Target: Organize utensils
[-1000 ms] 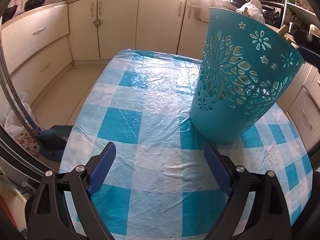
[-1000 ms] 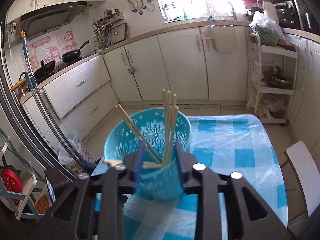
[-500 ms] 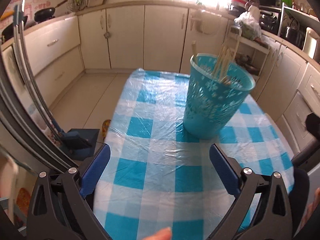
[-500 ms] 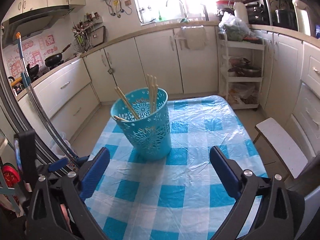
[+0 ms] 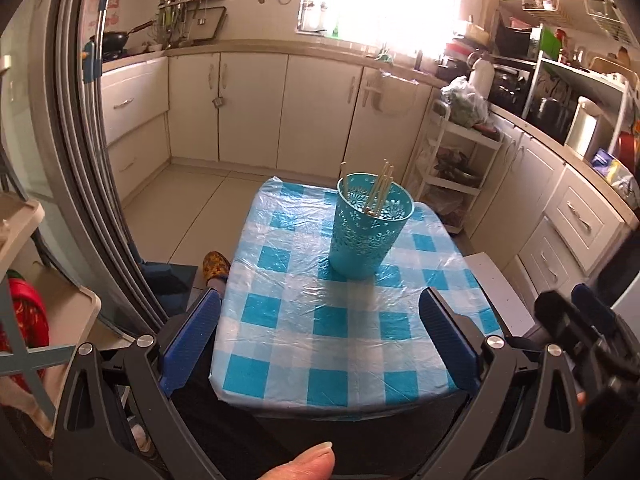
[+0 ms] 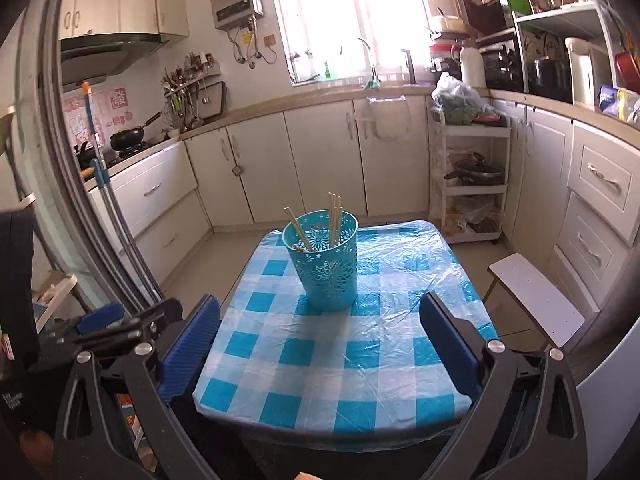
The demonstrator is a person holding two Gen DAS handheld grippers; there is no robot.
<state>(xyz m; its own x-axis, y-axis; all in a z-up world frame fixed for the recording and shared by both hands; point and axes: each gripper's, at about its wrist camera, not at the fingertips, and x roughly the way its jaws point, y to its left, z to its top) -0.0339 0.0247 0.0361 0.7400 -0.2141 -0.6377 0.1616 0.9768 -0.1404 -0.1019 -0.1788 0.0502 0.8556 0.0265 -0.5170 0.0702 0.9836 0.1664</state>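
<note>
Left gripper: blue-padded jaws spread wide, nothing between them, held back from the near edge of the table. Right gripper: same, jaws released and empty, also short of the table's near edge; its dark body shows at the right margin of the left wrist view. Both look across a small table covered in a blue-and-white checked plastic tablecloth. Teal perforated plastic basket with flower cut-outs stands upright toward the far half of the table, well apart from both grippers. Pale wooden chopsticks stand inside it, leaning on the rim, tips above the top; one pair tilts left in the right wrist view. Beyond: cream kitchen cabinets, bright window. White stool top just right of the table. A thumb tip at the bottom edge of the left view.
</note>
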